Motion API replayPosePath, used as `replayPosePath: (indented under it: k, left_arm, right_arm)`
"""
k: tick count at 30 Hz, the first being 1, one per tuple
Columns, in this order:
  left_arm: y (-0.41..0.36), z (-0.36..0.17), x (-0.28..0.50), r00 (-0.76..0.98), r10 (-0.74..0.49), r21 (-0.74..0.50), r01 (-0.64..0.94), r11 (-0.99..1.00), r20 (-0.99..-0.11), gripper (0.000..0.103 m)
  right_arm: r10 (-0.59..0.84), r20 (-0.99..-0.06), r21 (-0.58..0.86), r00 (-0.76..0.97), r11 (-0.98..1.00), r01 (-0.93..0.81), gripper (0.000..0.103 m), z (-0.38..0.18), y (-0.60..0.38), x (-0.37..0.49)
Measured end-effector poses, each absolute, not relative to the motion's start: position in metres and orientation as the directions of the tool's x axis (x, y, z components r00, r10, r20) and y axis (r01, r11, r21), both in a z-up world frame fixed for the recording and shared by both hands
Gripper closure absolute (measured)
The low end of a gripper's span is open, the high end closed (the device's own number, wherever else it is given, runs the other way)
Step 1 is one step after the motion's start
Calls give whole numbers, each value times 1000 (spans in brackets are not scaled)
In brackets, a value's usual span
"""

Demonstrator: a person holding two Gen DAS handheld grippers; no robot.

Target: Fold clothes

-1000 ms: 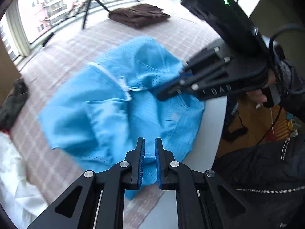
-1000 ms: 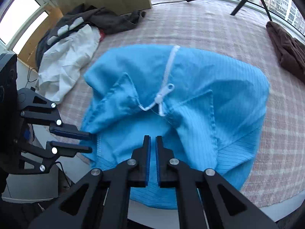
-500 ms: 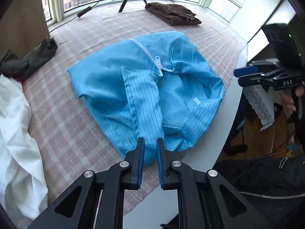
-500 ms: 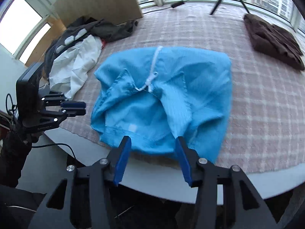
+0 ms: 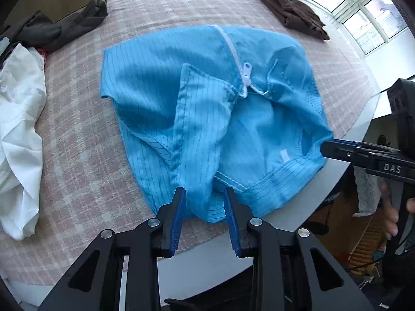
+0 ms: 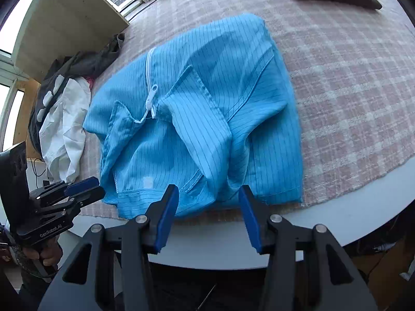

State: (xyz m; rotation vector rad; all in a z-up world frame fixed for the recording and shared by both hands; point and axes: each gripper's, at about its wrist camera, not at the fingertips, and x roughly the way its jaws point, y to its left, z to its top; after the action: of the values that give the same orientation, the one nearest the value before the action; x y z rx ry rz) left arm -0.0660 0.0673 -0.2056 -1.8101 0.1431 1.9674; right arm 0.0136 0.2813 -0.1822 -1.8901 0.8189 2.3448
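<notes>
**Blue garment bunched at the near edge, both tongs spread**

On the round worktop [image 5: 347, 140], covered by a pink and white checked cloth [image 5: 77, 129], lies the blue striped garment with a white zipper [image 5: 181, 108]. It is bunched near the edge of the worktop that is closest to the person, with its collar side toward that edge and one long fold running across the middle. The white zipper pull [image 6: 151, 98] rests on top, near the centre of the garment.

At the left of the cloth sits a crumpled white garment [image 5: 18, 129], and behind it a dark grey heap of clothes [image 5: 59, 28]. A folded brown garment [image 5: 293, 15] lies at the far side, well apart from the blue one.

The left tongs [image 5: 205, 215] are spread wide, and their blue pads stand on either side of the garment's near hem; I cannot tell if they touch it. The right tongs [image 6: 208, 217] are also wide apart, just in front of the hem, holding nothing. In the left wrist view the tip of the right tongs sits just beside the right corner of the blue garment.
</notes>
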Motion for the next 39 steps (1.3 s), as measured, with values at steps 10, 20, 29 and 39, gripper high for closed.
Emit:
replayPosePath:
  k: [10, 20, 29, 39]
  left_arm:
    - [68, -221, -72, 13, 247, -227, -444, -867, -969, 102]
    - [29, -176, -86, -214, 378, -270, -407, -873, -901, 102]
    - [26, -212, -53, -189, 364, -247, -455, -856, -912, 102]
    - [8, -178, -34, -142, 405, -287, -500, -817, -903, 97]
  right_arm:
    - [-340, -925, 378, -169, -868, -321, 77, -204, 280, -1]
    - [-320, -853, 431, -411, -877, -213, 100, -157, 293, -5]
    - [-161, -859, 269, -486, -950, -160, 100, -197, 273, 23]
    - [-218, -893, 283, -393, -952, -117, 79, -164, 283, 38]
